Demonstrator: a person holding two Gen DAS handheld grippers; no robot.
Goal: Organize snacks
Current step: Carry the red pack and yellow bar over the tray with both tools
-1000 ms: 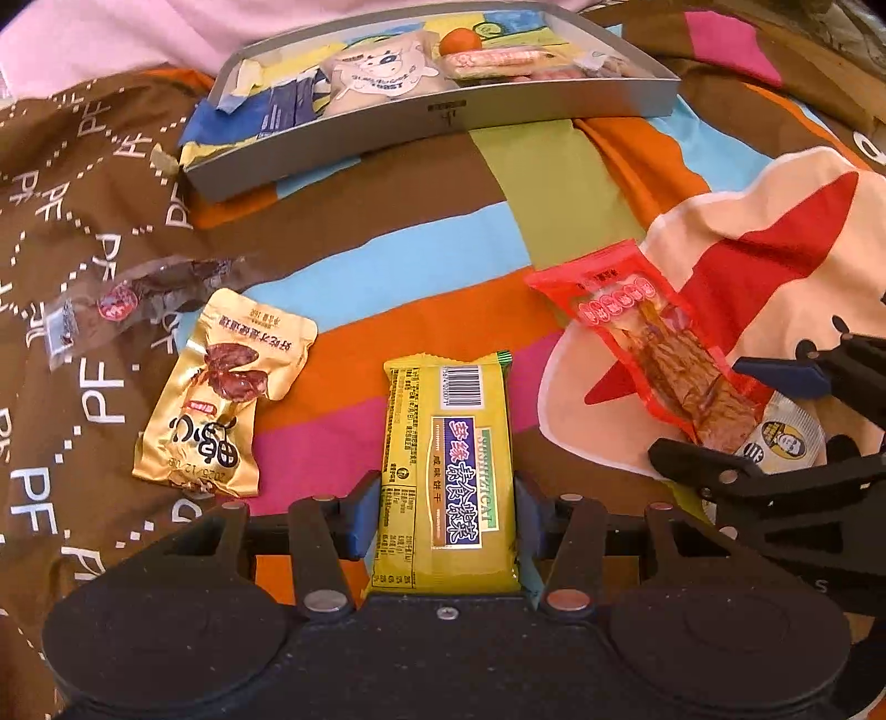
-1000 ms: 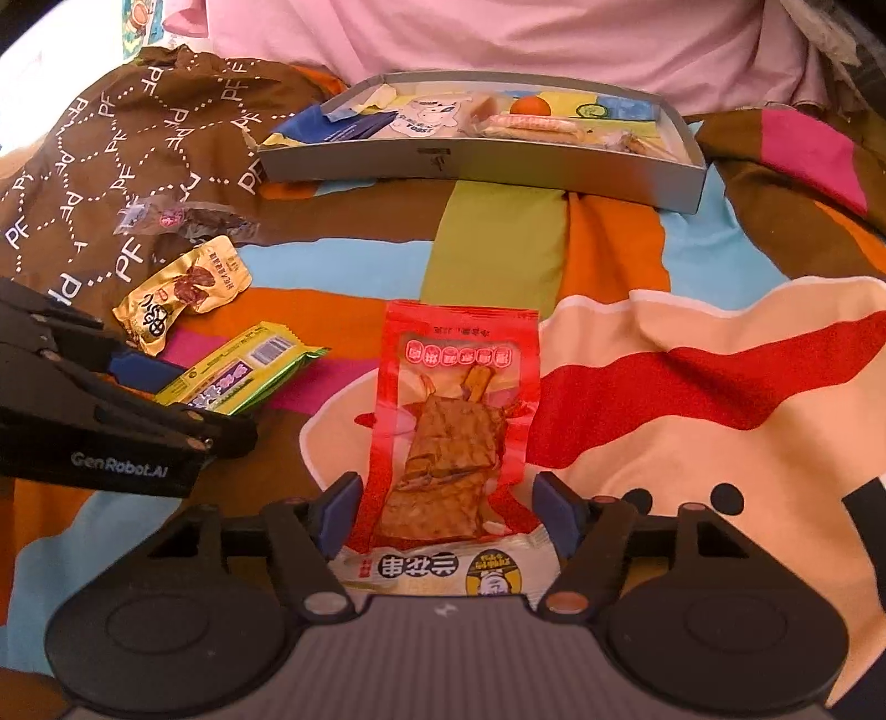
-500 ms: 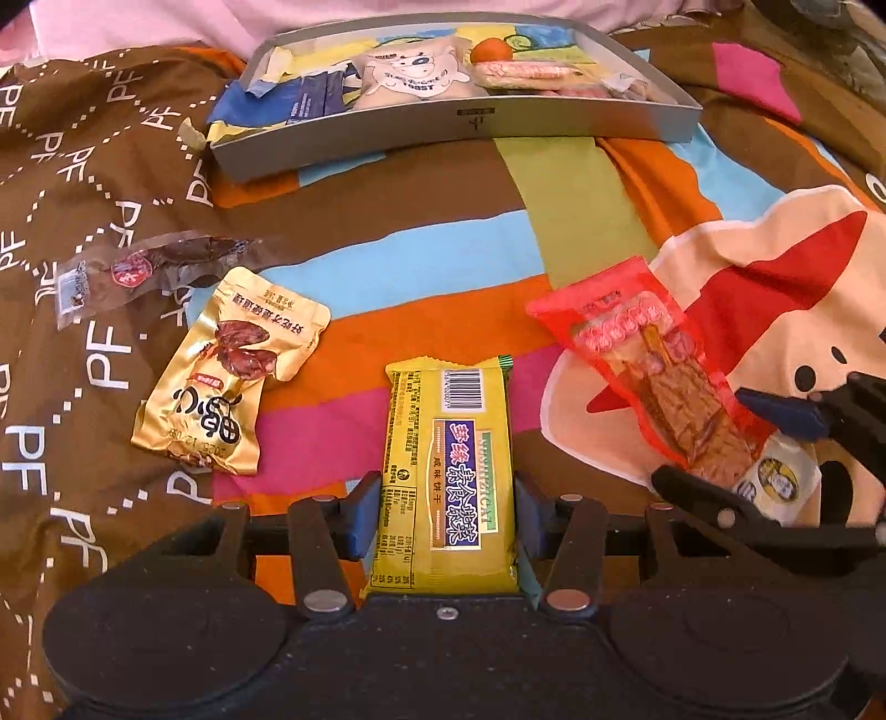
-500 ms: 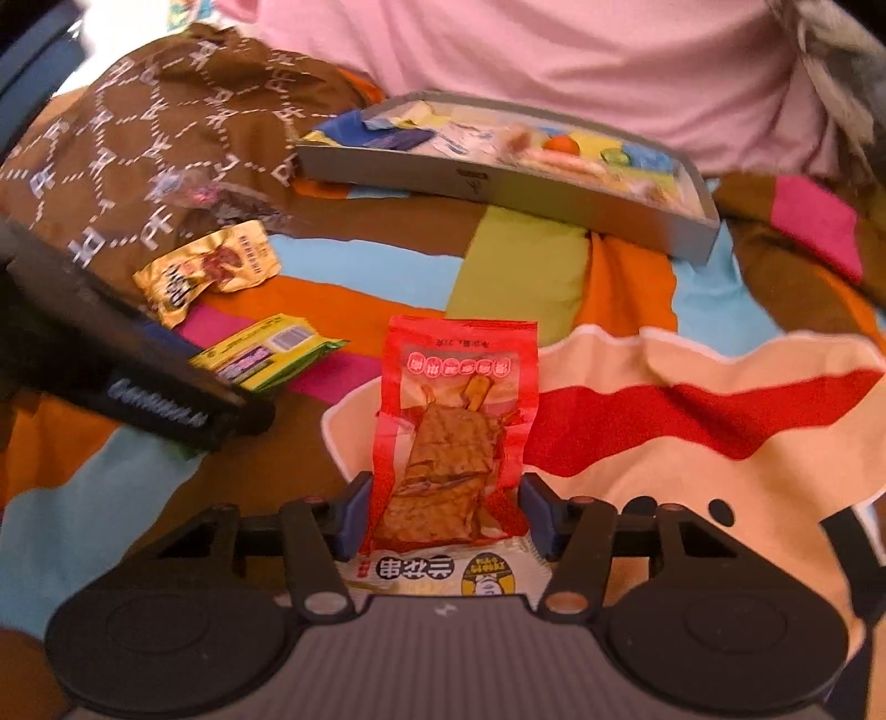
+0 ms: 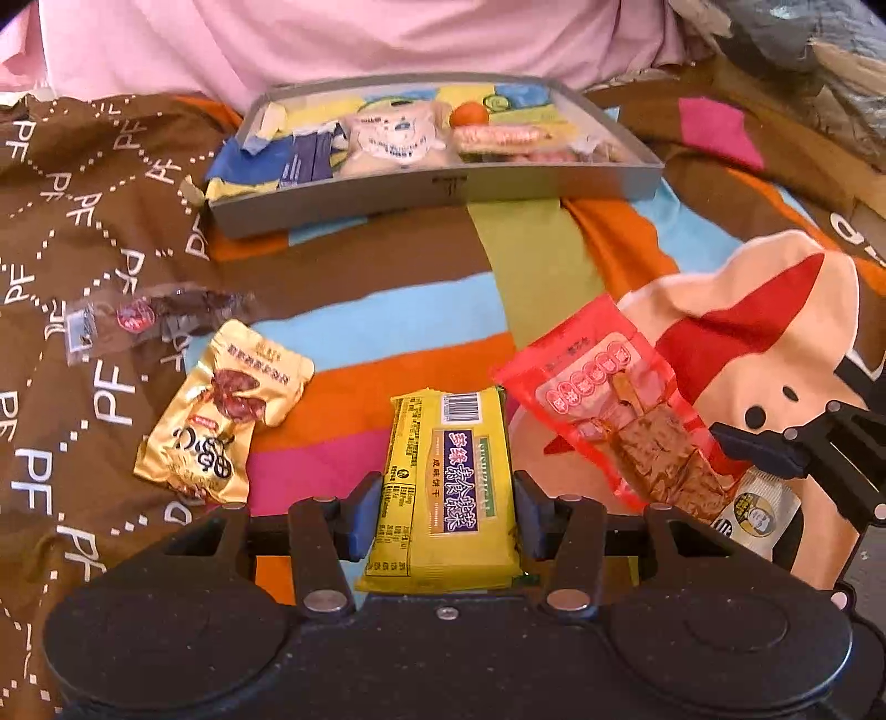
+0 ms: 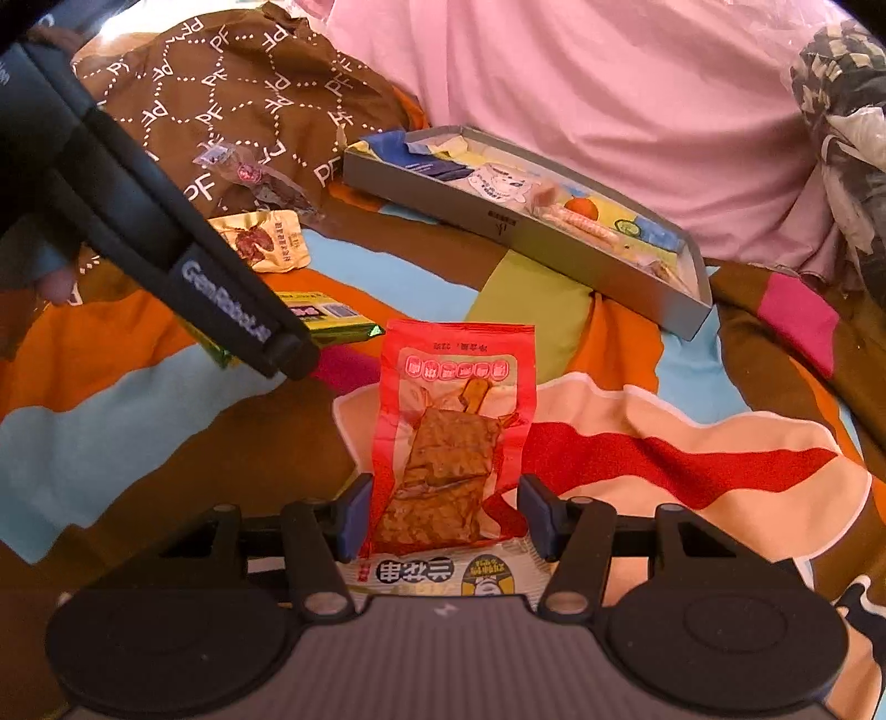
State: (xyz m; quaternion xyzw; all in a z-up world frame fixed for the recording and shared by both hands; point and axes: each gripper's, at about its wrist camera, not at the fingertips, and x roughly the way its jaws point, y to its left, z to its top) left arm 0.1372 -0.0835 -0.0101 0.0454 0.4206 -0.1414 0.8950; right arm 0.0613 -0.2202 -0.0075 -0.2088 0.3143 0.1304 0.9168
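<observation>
I am holding a yellow biscuit pack [image 5: 449,487] in my left gripper [image 5: 447,512]; its two blue pads are pressing against the pack's long edges, closed down to the width of the wrapper, in the lower middle of the left wrist frame. The pack is pointing away from me, barcode end farthest. My right gripper [image 6: 443,512] is pinching a red snack pouch [image 6: 451,443] in the same way, the fingers closed against its sides near the lower end, in the lower centre of the right wrist frame. The pouch is standing up from the fingers, its white printed end tucked down by the gripper body. In the left wrist frame that same pouch is tilting at the right, with the right gripper's dark fingers at the right edge.

The grey tray [image 5: 443,191] is sitting at the upper middle of the left wrist frame on a colourful striped blanket [image 5: 387,327], already holding several snacks, an orange ball among them. A gold packet [image 5: 221,421] is lying on the blanket at the left of that frame, near the biscuit pack but not touching it, and a clear wrapper with something dark inside [image 5: 149,321] is lying just above it. A pink cloth [image 5: 360,44] is filling the top of the frame behind the tray.
</observation>
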